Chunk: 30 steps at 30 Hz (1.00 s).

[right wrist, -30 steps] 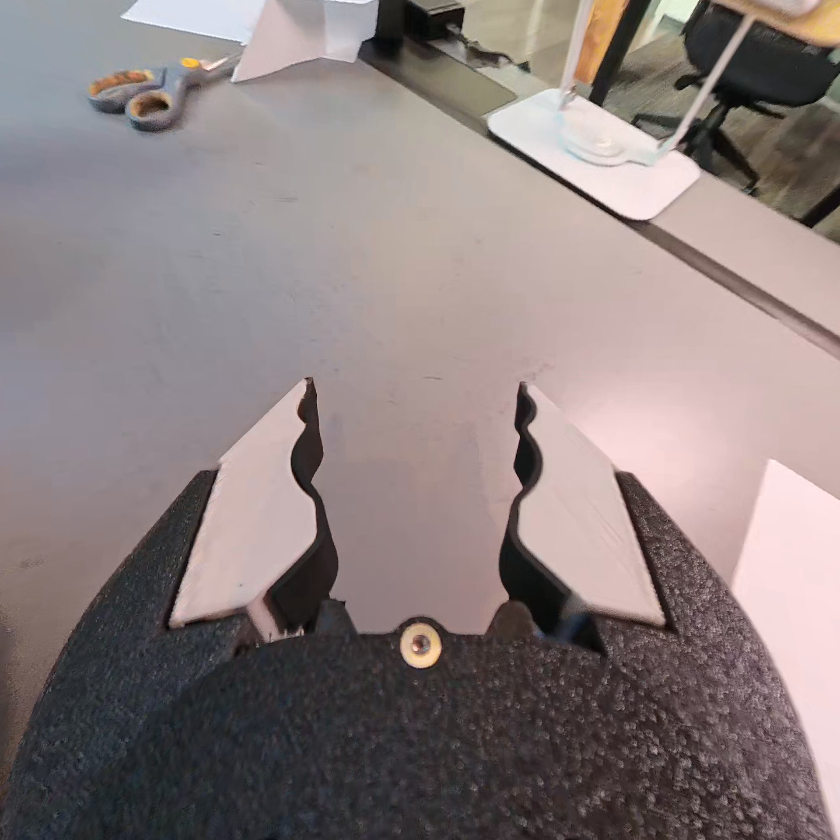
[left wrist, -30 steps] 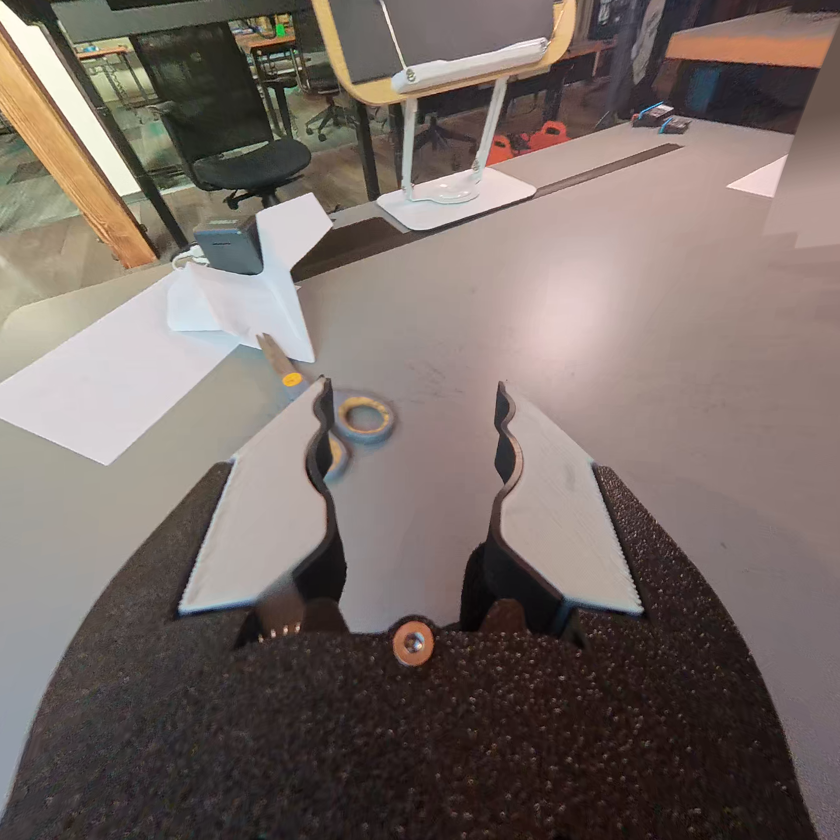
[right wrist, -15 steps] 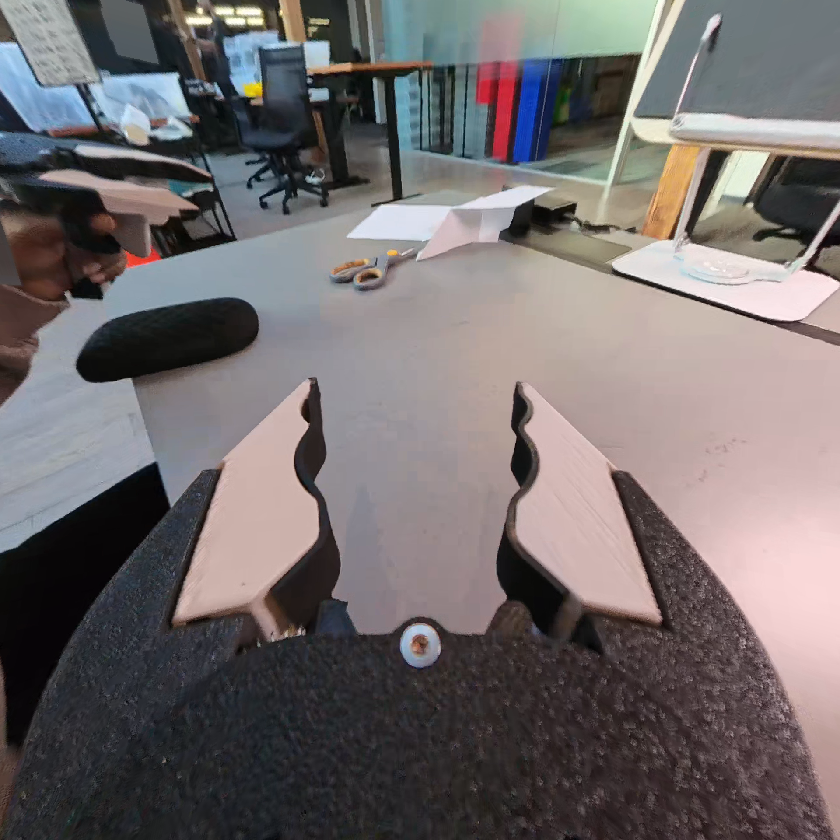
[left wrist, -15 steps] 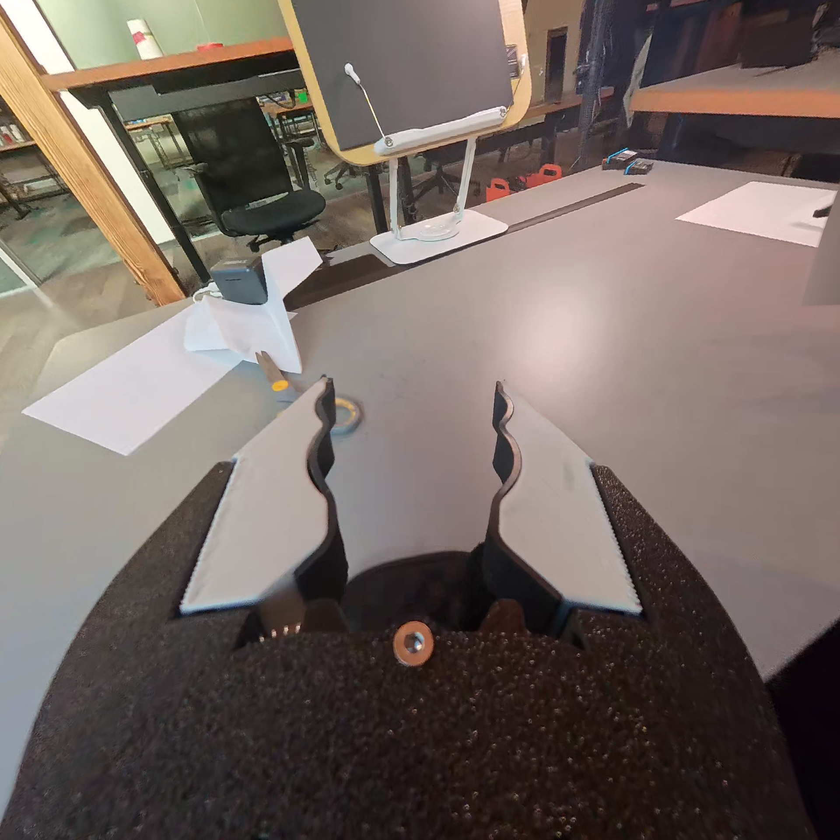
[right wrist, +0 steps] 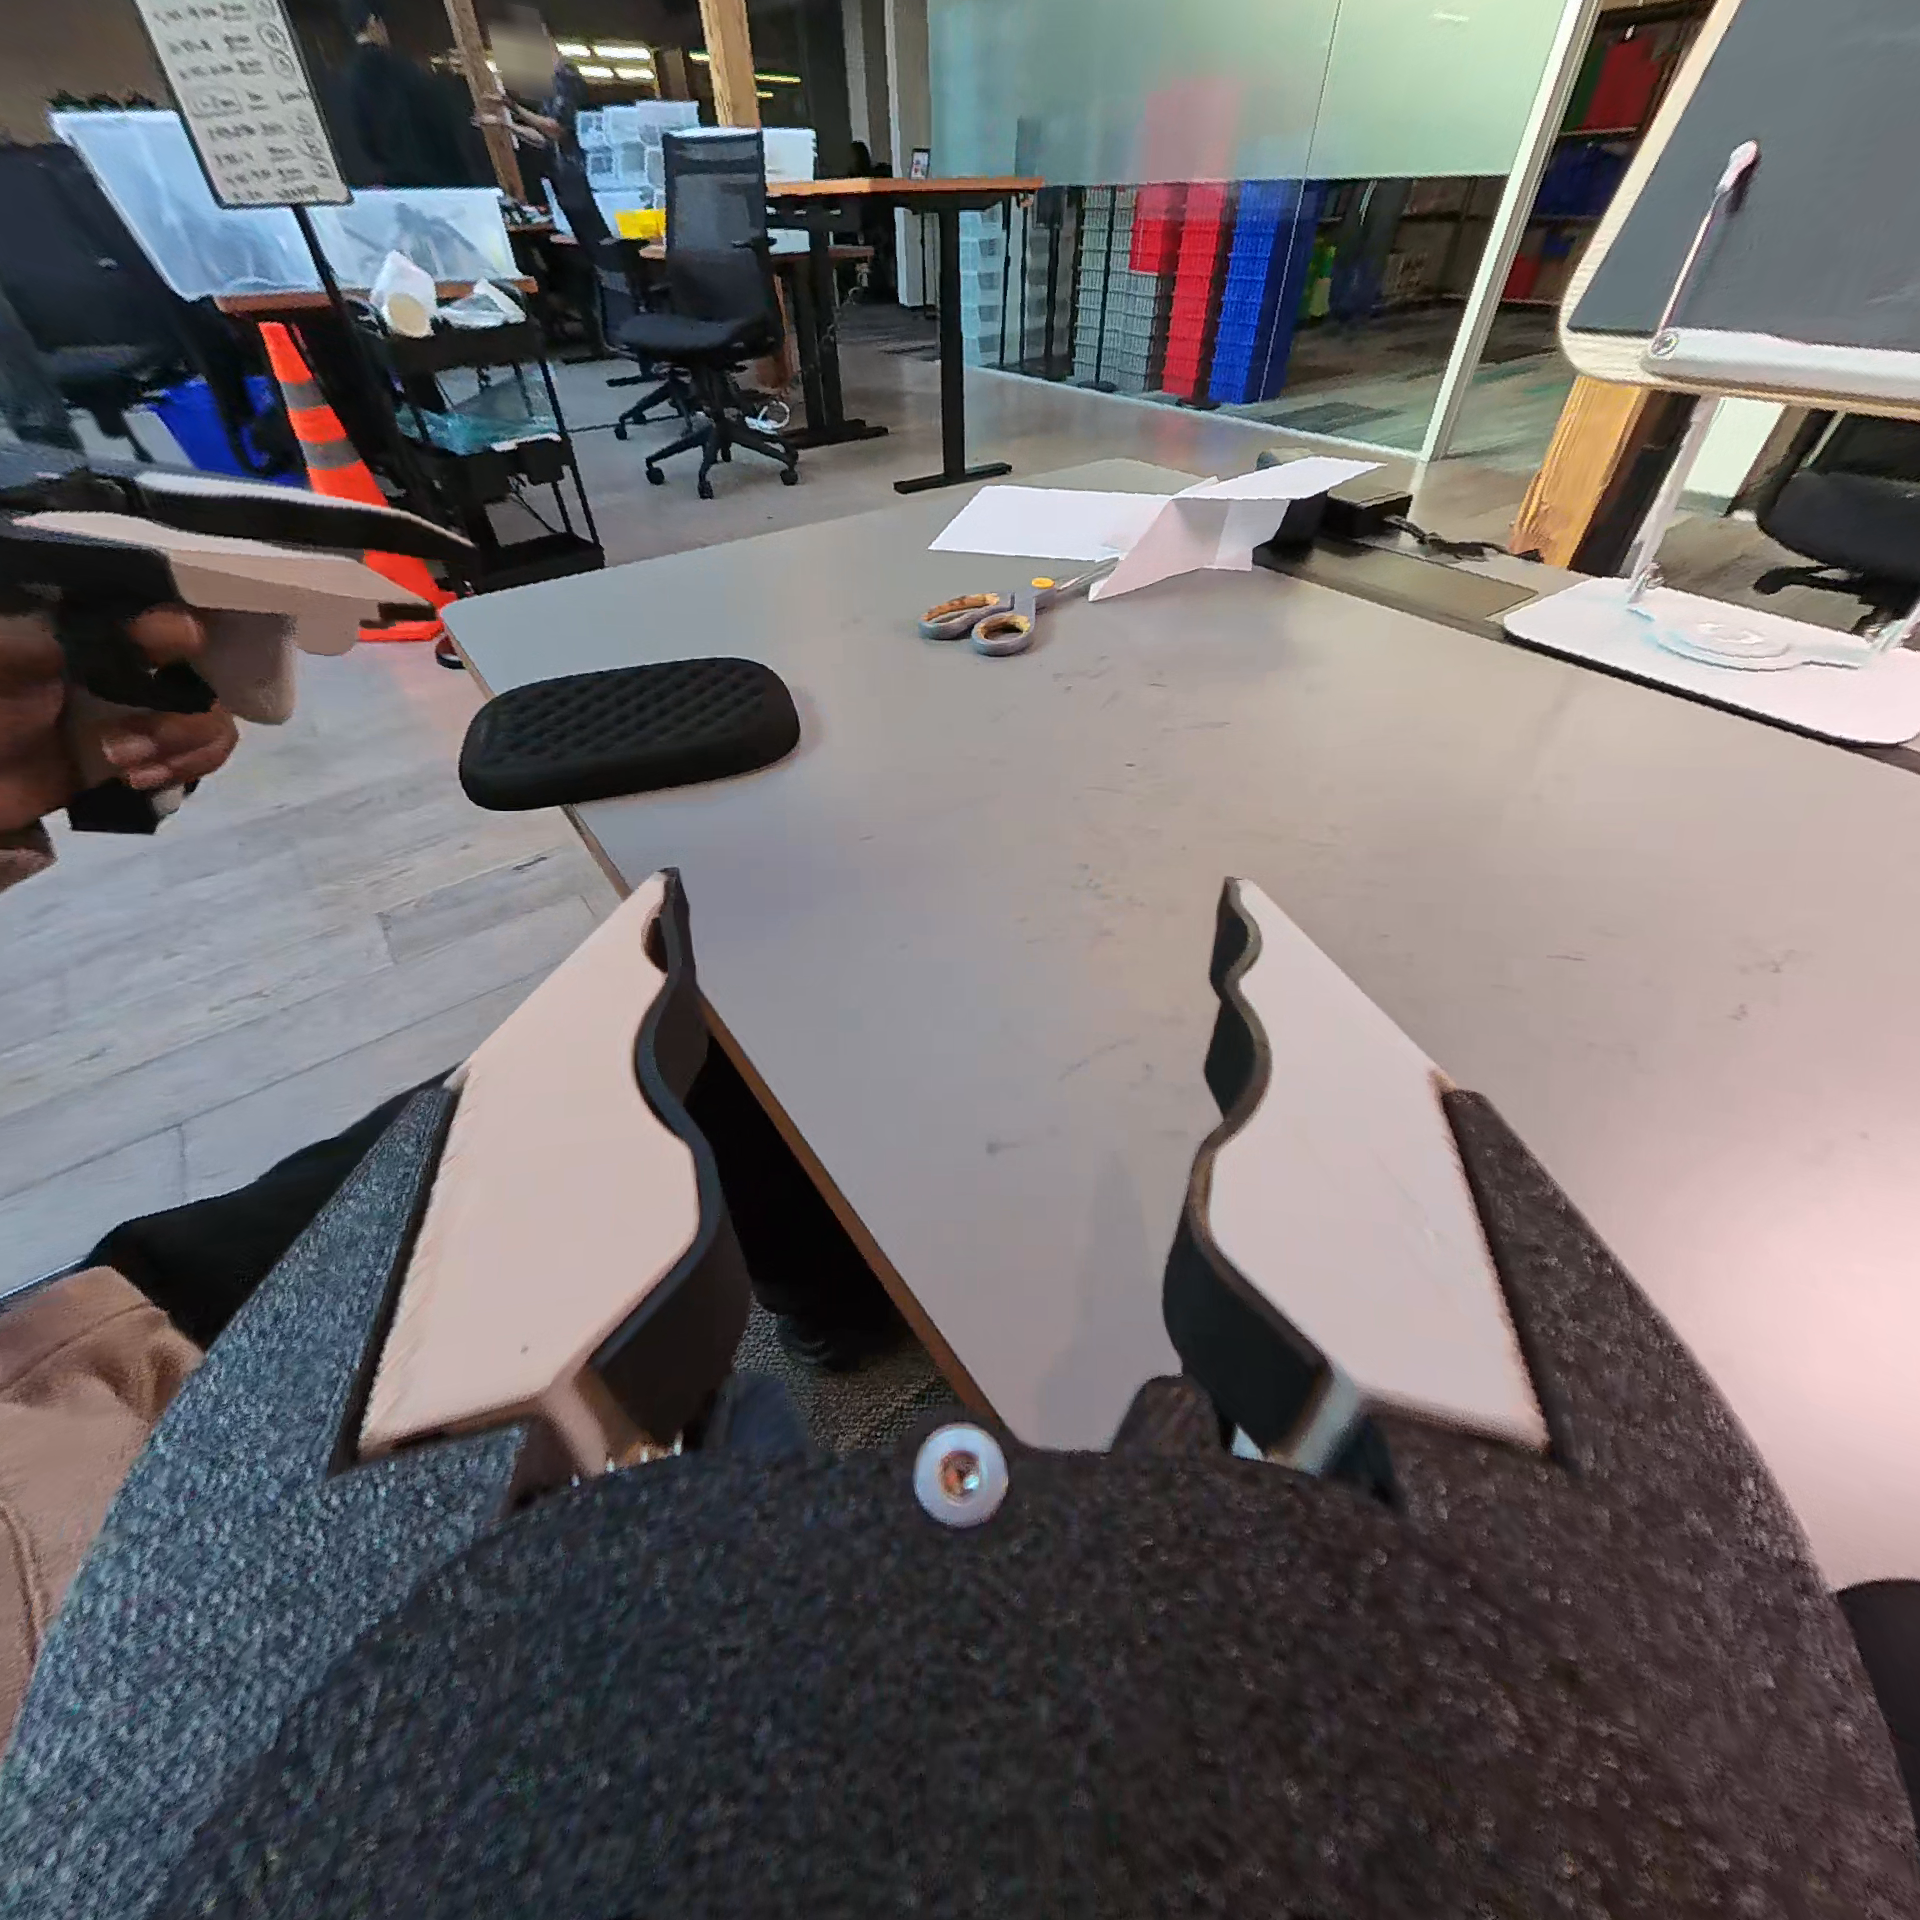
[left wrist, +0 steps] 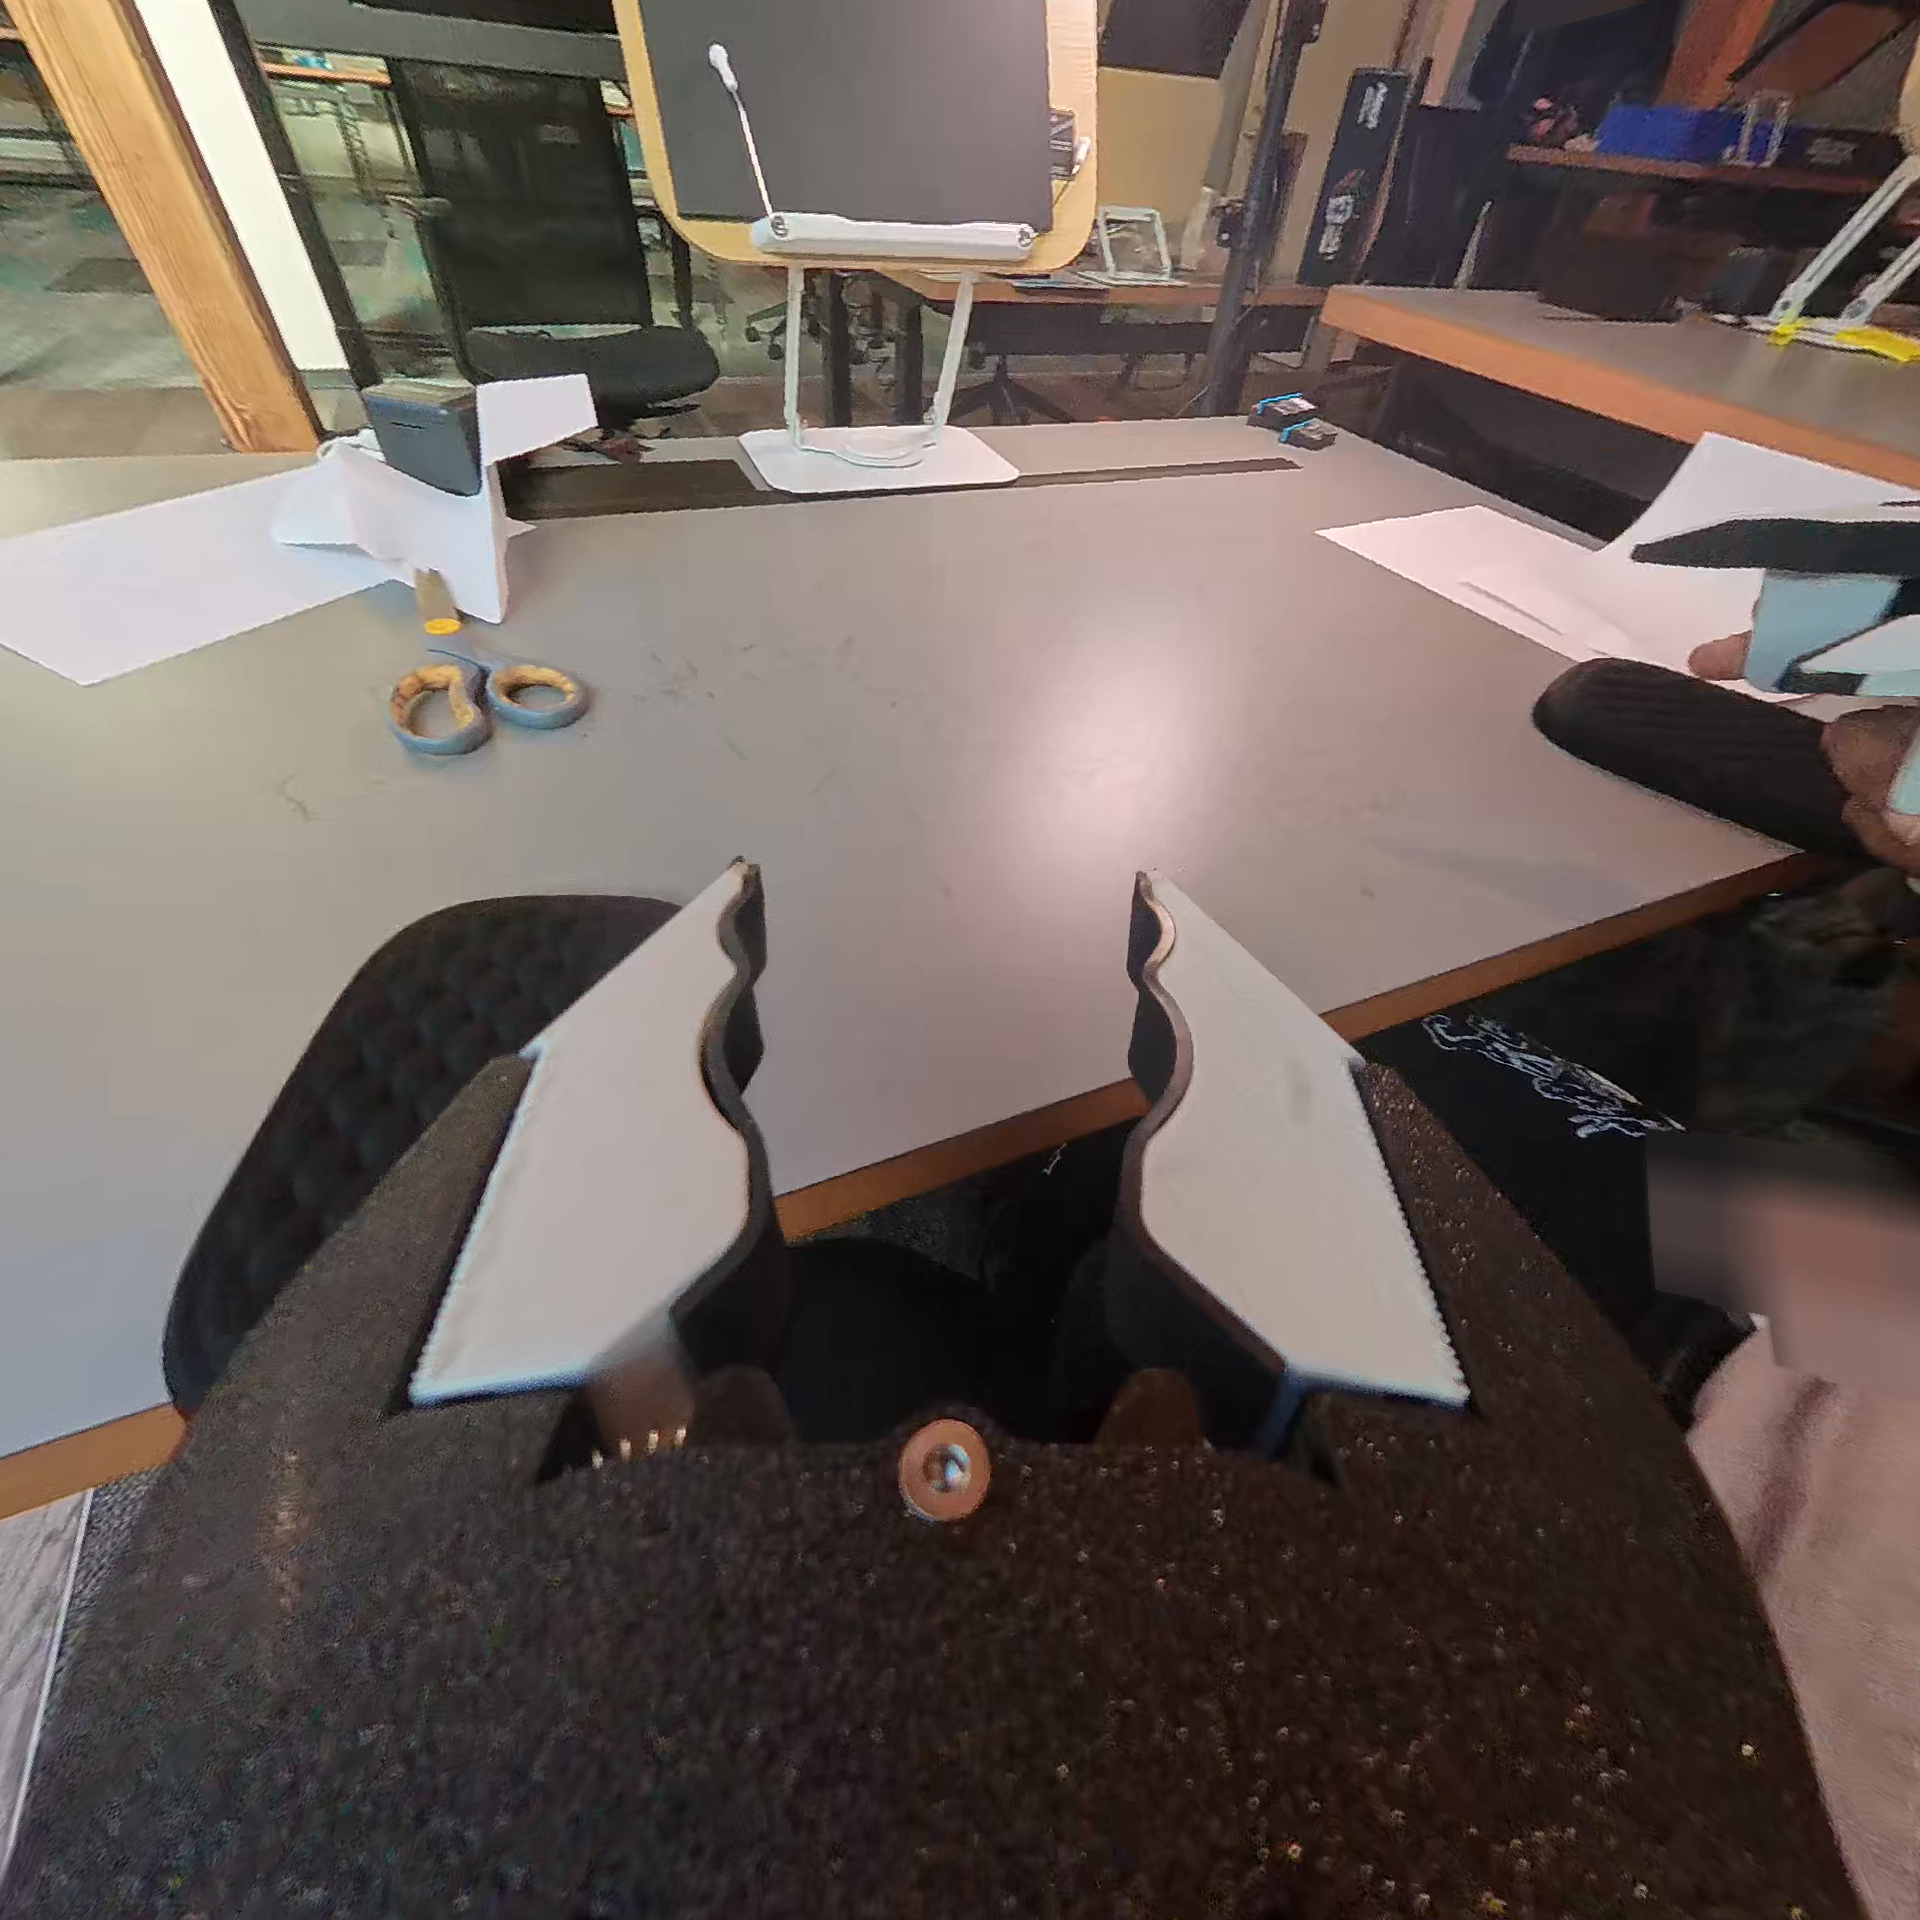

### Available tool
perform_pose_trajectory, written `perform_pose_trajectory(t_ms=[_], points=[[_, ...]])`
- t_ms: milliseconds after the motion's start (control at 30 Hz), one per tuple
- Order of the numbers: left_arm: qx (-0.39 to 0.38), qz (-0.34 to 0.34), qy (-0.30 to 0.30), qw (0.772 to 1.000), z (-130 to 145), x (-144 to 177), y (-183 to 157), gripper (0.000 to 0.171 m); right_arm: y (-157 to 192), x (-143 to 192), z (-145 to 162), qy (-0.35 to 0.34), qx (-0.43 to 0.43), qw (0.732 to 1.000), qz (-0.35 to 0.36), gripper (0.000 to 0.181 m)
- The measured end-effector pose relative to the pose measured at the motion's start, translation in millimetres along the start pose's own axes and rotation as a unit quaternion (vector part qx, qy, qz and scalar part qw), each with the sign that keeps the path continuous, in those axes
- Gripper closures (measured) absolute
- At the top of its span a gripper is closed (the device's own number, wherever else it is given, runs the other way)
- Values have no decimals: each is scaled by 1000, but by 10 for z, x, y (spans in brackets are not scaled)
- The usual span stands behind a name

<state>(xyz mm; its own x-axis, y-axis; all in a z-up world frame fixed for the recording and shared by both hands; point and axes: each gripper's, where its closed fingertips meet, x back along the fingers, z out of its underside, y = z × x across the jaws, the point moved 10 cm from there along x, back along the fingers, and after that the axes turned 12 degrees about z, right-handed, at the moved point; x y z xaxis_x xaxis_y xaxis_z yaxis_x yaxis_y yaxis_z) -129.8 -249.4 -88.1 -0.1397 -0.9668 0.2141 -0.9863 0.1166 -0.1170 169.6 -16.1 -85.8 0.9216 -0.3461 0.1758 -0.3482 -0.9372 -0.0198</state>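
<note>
both grippers pulled back past table (left wrist: 935, 644) edge | left gripper (left wrist: 943, 883), right gripper (right wrist: 951, 891) wide apart, empty

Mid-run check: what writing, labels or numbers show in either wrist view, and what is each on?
I quote no wording; bearers only.
Whiteboard sign on a stand: handwritten lines, too small.
Dark banner: pale print, blurred.
Black garment: white print, unclear.
Scissors: no marking visible.

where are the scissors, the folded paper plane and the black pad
scissors (left wrist: 488, 701), left wrist view, on the grey handle loops
folded paper plane (right wrist: 1205, 535), right wrist view, on its wing
black pad (right wrist: 630, 729), right wrist view, on its textured top
</note>
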Motion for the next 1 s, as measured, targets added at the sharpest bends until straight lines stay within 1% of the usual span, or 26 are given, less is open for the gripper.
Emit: perform_pose_trajectory(t_ms=[67, 133, 200, 267, 333, 400, 467, 533, 633, 700, 767, 833, 900, 1000], points=[[7, -17, -3, 1000, -75, -102, 147, 103, -15, -96, 18, 0, 0, 1000, 11, 84], [18, -24, -3, 1000, -166, -282, 391, 106, -44, -237, 19, 6, -3, 1000, 22, 84], [11, -28, 0, 1000, -284, -518, 723, 106, -97, -401, 16, 16, 5, 999, 38, 84], [-6, -17, 5, 1000, -453, -785, 1076, 106, -172, -546, 16, 30, 27, 998, 57, 84], [-21, -3, 13, 1000, -636, -1061, 1378, 106, -250, -621, 14, 35, 46, 995, 80, 84], [-33, 4, 23, 999, -801, -1304, 1566, 106, -329, -633, 26, 36, 53, 992, 108, 85], [-35, 2, 24, 999, -900, -1475, 1632, 106, -395, -612, 49, 33, 41, 991, 122, 85], [-29, -10, 37, 999, -880, -1594, 1635, 106, -453, -571, 60, 23, 27, 992, 121, 85], [-11, -52, 81, 995, -676, -1706, 1710, 106, -548, -472, 65, 14, 23, 993, 112, 86], [3, -62, 128, 990, -591, -1817, 1863, 106, -589, -397, 80, -3, 20, 994, 103, 92], [-11, -82, 179, 980, -589, -1951, 2094, 106, -623, -367, 108, -16, 13, 994, 103, 93], [-13, -77, 195, 978, -628, -2084, 2275, 106, -647, -375, 123, -23, 6, 993, 119, 93], [-3, -59, 198, 978, -647, -2216, 2410, 105, -657, -384, 121, -31, 4, 989, 147, 93], [10, -37, 211, 977, -585, -2403, 2598, 105, -668, -444, 128, -28, -7, 984, 175, 93]])
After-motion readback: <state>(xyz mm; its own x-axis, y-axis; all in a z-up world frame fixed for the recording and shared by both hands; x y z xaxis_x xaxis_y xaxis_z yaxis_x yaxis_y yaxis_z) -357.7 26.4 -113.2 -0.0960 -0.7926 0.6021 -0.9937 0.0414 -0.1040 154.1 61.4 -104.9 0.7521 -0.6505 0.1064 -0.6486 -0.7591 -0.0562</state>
